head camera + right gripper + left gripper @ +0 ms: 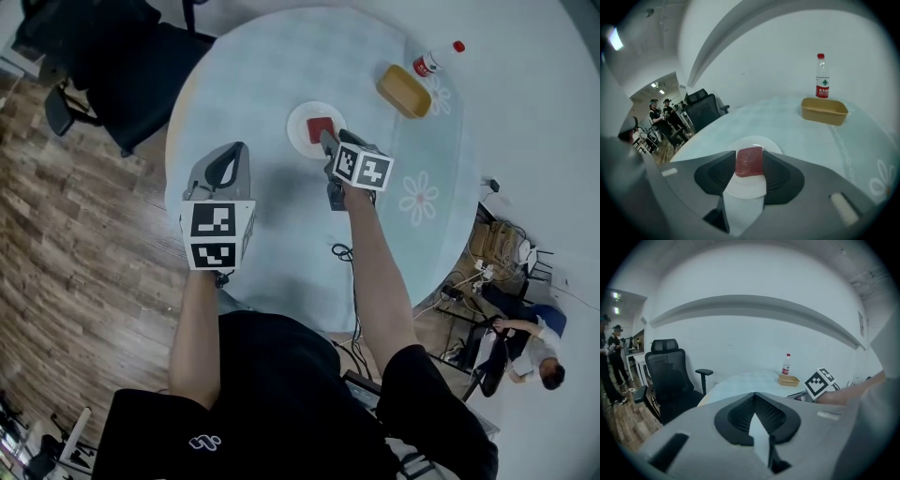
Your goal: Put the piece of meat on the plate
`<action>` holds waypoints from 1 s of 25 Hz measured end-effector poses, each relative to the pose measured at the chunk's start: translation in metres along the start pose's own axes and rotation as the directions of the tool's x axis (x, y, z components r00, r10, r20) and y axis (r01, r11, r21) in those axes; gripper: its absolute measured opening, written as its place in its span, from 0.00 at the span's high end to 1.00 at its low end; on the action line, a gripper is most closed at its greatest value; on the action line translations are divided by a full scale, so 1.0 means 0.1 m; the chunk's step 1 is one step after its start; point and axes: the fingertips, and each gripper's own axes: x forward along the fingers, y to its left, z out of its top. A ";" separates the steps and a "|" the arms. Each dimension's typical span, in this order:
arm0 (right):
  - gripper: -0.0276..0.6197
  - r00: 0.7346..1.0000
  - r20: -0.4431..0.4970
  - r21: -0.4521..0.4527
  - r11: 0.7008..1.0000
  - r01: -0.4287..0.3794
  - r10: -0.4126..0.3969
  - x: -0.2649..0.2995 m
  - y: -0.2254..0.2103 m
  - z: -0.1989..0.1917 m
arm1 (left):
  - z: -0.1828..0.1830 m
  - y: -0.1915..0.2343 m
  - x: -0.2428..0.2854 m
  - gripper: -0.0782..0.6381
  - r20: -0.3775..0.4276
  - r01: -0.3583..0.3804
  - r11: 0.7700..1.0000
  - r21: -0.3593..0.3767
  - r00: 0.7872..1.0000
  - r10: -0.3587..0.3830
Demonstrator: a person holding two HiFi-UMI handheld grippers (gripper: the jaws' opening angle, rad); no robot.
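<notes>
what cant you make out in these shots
- Print on the bottle label: too small in every view.
- Near side of the plate: covered by the right gripper in the head view, by its jaws in its own view.
- Whether that gripper touches the piece of meat: their edges overlap in the right gripper view.

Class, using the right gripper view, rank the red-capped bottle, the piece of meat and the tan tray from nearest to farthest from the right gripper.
1. Piece of meat: between the jaws, lying on the white plate.
2. Tan tray: farther back, on the table's right side.
3. Red-capped bottle: upright just behind the tray.
</notes>
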 end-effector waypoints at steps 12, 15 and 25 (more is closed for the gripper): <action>0.95 0.908 0.419 -0.207 0.976 0.074 0.020 -1.98 0.33 0.52 | 0.53 -0.95 -0.39 0.89 0.158 0.066 0.984 0.163 0.983 -0.092; 0.95 0.868 0.496 -0.250 0.963 0.103 0.036 -2.48 0.48 0.61 | 0.69 -1.20 -0.55 0.89 0.217 0.077 0.983 0.167 0.970 -0.113; 0.95 0.848 0.523 -0.381 0.913 0.146 0.083 -3.31 0.67 0.42 | 0.88 -1.75 -1.10 0.89 0.317 0.054 0.978 0.203 0.941 -0.118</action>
